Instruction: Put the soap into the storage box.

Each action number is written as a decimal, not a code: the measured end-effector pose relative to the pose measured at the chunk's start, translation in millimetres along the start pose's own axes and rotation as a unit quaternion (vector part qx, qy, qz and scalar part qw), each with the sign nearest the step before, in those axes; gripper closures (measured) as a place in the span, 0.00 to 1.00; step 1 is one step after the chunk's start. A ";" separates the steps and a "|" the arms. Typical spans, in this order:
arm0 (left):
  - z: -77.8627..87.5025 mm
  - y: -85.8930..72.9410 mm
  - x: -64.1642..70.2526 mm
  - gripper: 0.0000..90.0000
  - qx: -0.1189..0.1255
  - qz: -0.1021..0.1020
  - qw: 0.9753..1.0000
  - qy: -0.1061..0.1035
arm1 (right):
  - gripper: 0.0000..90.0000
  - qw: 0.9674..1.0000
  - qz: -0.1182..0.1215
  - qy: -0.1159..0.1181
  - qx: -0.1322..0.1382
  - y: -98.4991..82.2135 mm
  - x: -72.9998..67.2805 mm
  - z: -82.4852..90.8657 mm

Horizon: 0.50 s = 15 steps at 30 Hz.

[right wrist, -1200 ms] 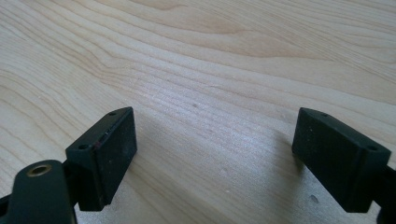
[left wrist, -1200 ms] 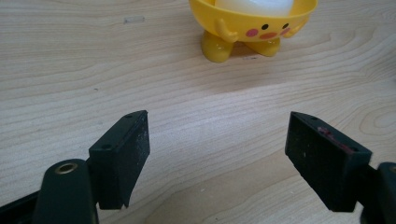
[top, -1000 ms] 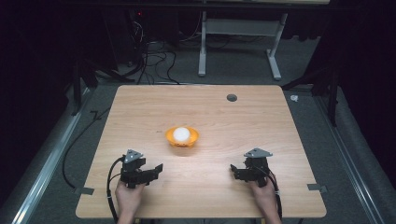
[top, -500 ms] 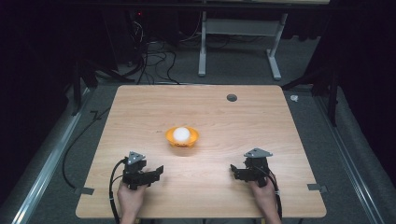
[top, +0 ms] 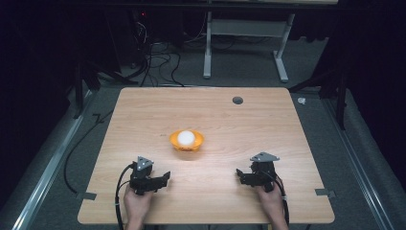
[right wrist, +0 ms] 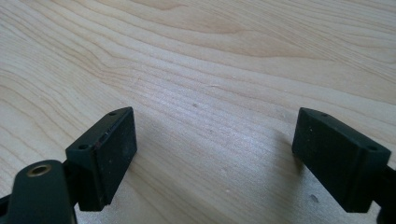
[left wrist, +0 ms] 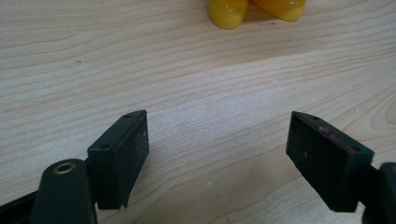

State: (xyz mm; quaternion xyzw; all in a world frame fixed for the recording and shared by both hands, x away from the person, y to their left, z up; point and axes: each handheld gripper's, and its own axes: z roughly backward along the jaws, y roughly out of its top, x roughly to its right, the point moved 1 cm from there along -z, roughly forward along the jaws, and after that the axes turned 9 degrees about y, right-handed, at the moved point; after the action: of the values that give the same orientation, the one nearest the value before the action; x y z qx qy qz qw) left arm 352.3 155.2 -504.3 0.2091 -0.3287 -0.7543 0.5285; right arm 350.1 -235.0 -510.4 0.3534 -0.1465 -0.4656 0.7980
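My left claw sits low over the near left part of the wooden worktop, its jaws spread wide with only bare wood between them, and in the left gripper view the yellow underside of the orange bowl shows at the far edge. That bowl stands near the middle of the worktop with a white ball in it, well apart from both claws. My right claw rests at the near right, jaws equally wide and holding nothing.
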 end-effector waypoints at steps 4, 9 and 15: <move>-1.4 0.0 1.5 0.24 0.004 -0.001 1.000 0.003 | 0.16 1.000 0.000 0.000 0.000 0.0 0.0 0.0; -4.1 0.2 2.5 0.24 0.004 -0.005 1.000 0.008 | 0.16 1.000 0.000 0.000 0.000 0.0 0.0 0.0; -6.8 0.3 5.7 0.24 0.009 -0.014 1.000 0.015 | 0.16 1.000 0.000 0.000 0.000 0.0 0.0 0.0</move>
State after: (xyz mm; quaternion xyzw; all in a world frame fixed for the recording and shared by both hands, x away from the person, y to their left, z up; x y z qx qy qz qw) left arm 355.0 148.0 -508.6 0.2295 -0.3243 -0.7554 0.5211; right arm 350.1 -235.1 -510.4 0.3535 -0.1465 -0.4654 0.7981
